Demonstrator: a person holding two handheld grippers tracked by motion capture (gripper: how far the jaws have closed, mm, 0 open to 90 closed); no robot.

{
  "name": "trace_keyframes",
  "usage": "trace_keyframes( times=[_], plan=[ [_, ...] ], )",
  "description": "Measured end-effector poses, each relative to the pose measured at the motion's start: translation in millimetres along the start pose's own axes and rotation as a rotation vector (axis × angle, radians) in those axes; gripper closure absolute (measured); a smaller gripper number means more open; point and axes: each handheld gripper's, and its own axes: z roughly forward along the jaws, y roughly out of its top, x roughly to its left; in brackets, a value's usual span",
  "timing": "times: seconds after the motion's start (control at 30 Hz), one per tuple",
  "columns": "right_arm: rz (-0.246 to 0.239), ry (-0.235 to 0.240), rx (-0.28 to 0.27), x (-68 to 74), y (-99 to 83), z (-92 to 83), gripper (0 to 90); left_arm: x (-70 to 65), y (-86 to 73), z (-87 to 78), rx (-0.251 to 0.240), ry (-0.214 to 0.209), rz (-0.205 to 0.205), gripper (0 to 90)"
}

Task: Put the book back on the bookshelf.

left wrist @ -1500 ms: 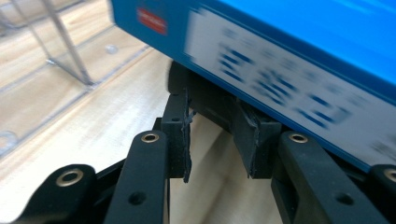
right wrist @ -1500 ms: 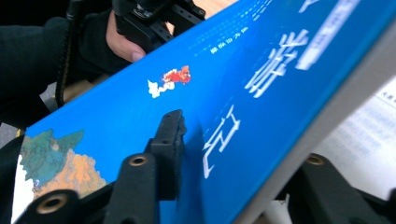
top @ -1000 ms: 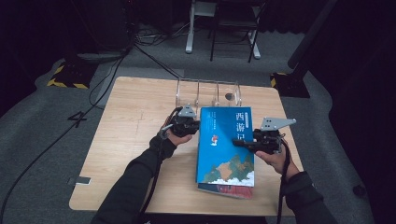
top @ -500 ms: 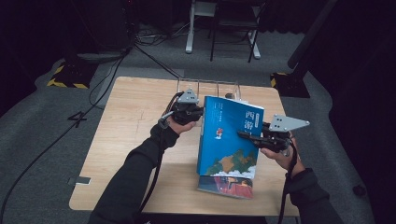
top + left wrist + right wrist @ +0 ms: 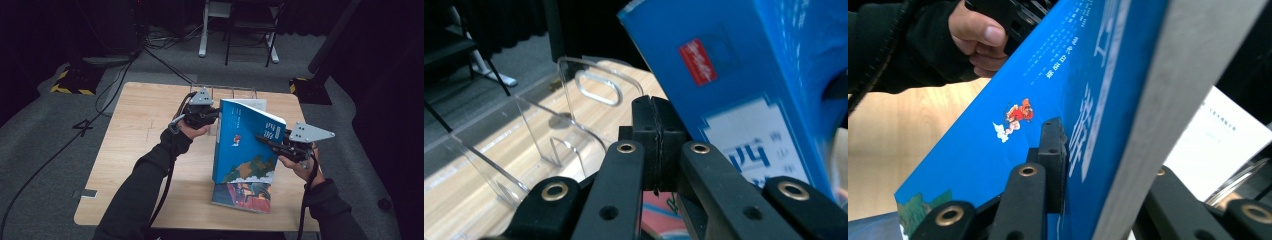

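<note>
Table: two books. Blue book stands tilted at centre, bottom edge on second book lying flat, near. Clear rack stands far, behind. Right gripper has been closing, clamps blue book's right edge. Left gripper, jaws pressed together empty, touches its far-left corner.

Both forearms wear dark sleeves. The left gripper and the right gripper are black, each topped by a grey three-cornered plate with small holes. Black cables trail along the near arms. Their black jaw links carry brass-ringed rivets and plain holes.
</note>
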Motion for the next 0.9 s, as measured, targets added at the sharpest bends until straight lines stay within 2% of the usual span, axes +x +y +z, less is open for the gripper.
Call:
trace_keyframes(
  times=[0.1,0.23,0.33,0.57,0.7,0.77,0.9],
  plan=[
    [-0.027,-0.017,-0.012,3.4,1.2,-2.1,76.0,-3.4,4.1,-5.2,-0.005,0.013,0.02,89.9],
    [-0.071,-0.029,-0.035,15.3,0.9,-7.4,76.2,-13.1,-1.3,-14.3,-0.064,-0.011,0.012,89.8],
    [-0.092,-0.03,-0.057,24.7,-0.1,-14.4,76.6,-24.8,-1.8,-20.8,-0.094,-0.01,0.029,89.8],
    [-0.129,-0.021,-0.086,39.9,-2.1,-28.7,76.7,-42.8,-0.9,-32.0,-0.118,-0.011,0.054,86.6],
    [-0.137,-0.013,-0.093,45.0,-3.0,-32.6,76.7,-49.1,-3.2,-36.6,-0.138,-0.017,0.049,84.5],
    [-0.141,-0.004,-0.101,49.4,-4.1,-36.8,76.7,-54.8,-4.6,-40.6,-0.151,-0.012,0.05,79.6],
    [-0.133,0.008,-0.111,53.9,-6.6,-41.4,76.7,-60.7,-6.8,-44.5,-0.168,-0.017,0.04,75.5]
  ],
)
